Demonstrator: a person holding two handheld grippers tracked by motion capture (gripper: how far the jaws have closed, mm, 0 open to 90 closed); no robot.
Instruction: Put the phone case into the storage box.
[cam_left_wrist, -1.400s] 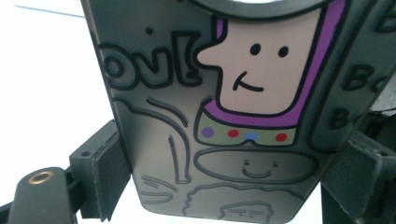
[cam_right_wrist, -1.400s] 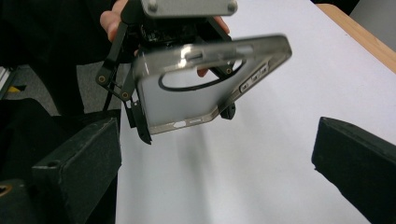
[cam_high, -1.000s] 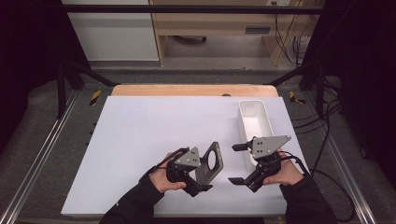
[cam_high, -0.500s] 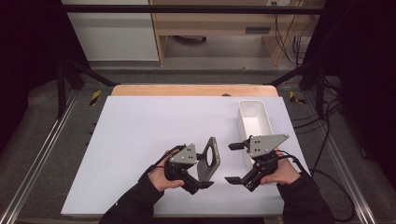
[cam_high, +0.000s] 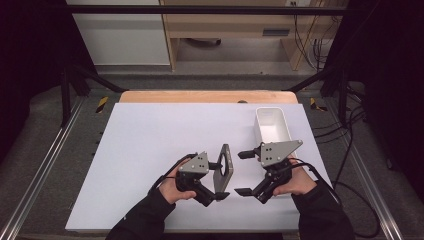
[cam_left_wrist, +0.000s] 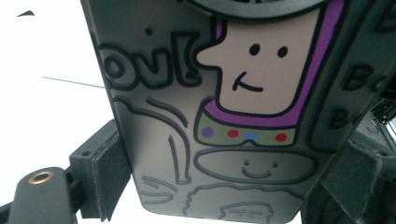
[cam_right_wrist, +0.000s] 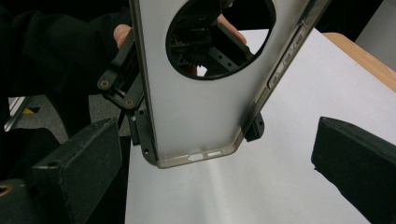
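Left gripper is clamping a grey phone case with cartoon print, upright above the white table sheet. Right gripper, jaws spread, is waiting at its 3 o'clock. Handover pending; white rectangular bin at 1 o'clock is standing empty.

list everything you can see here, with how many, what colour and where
flat grey phone case with a round camera hole and a cartoon print: 1, grey with purple and beige drawing, held upright on edge between the left gripper's jaws, near the table's front middle
white rectangular plastic bin: 1, white, on the mat's right side, just beyond the right gripper
white mat: 1, white, covering most of the table
wooden table edge: 1, light brown, along the mat's far side
left gripper: 1, black with grey plate, shut on the phone case's side edges
right gripper: 1, black with grey plate, jaws open, facing the case, not touching it
hands in dark sleeves: 2, at the bottom edge
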